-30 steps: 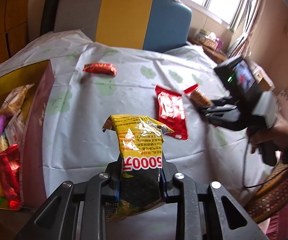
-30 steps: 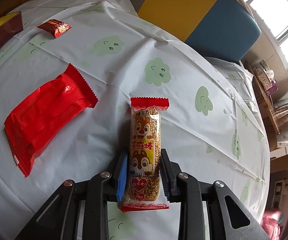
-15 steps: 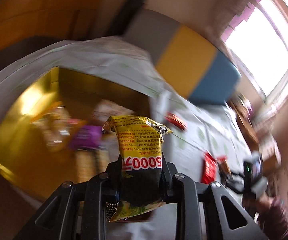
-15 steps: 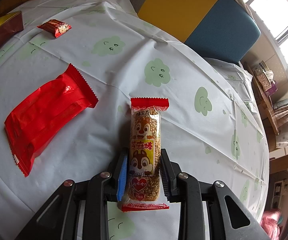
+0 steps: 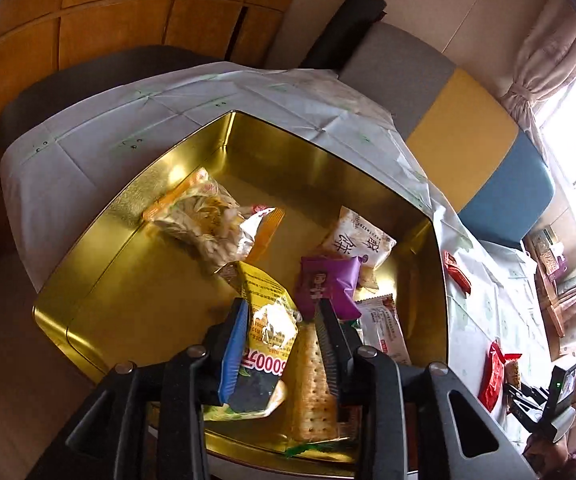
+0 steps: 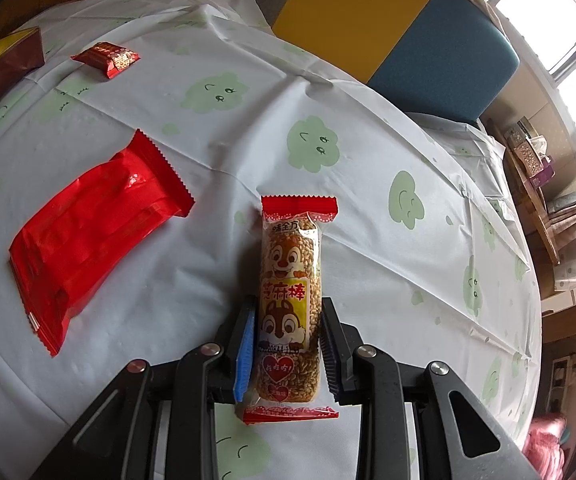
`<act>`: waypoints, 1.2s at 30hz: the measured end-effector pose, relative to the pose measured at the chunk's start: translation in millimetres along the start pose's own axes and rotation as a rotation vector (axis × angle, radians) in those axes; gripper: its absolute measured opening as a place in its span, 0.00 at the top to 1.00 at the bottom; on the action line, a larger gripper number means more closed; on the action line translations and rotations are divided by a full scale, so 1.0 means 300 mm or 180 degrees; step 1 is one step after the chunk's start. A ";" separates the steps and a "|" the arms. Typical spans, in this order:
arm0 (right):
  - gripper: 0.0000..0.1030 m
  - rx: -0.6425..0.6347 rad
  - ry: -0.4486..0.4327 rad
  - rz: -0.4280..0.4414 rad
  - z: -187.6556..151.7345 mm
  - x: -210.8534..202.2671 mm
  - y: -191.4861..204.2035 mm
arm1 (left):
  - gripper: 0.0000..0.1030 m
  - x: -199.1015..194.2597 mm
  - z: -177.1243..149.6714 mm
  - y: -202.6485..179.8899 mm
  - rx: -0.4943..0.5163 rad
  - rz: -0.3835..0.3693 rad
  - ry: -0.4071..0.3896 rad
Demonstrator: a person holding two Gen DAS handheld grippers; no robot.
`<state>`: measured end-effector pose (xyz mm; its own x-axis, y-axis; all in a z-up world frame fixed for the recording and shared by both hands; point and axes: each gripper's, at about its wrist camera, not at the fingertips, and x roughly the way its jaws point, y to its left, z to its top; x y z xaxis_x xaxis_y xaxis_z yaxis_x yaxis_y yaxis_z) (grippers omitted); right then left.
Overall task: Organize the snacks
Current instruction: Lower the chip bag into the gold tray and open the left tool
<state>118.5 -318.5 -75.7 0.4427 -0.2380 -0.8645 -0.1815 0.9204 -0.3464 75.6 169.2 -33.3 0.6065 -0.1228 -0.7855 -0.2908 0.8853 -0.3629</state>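
Observation:
My left gripper hangs over the gold tin; its jaws stand apart with the yellow snack bag leaning on the left pad and a gap on the right side. Several snacks lie in the tin: a purple packet, a white packet, a clear bag of chips and crackers. My right gripper is shut on the squirrel sesame bar, which rests on the tablecloth.
A large red packet lies left of the sesame bar, and a small red packet lies farther back. The tin's corner shows at far left. A sofa stands behind the table.
My left gripper has swung left from the tabletop to above the tin, and its jaws have opened around the yellow bag. The right gripper and sesame bar have not moved.

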 end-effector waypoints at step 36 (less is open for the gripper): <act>0.71 -0.0029 -0.0008 -0.0050 0.000 -0.005 0.011 | 0.68 -0.029 -0.083 -0.055 0.0526 0.0712 -0.0168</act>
<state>117.1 -315.2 -75.4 0.4479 -0.2517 -0.8580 -0.1825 0.9137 -0.3633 56.8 144.4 -33.1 0.5799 0.1037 -0.8081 -0.2998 0.9494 -0.0933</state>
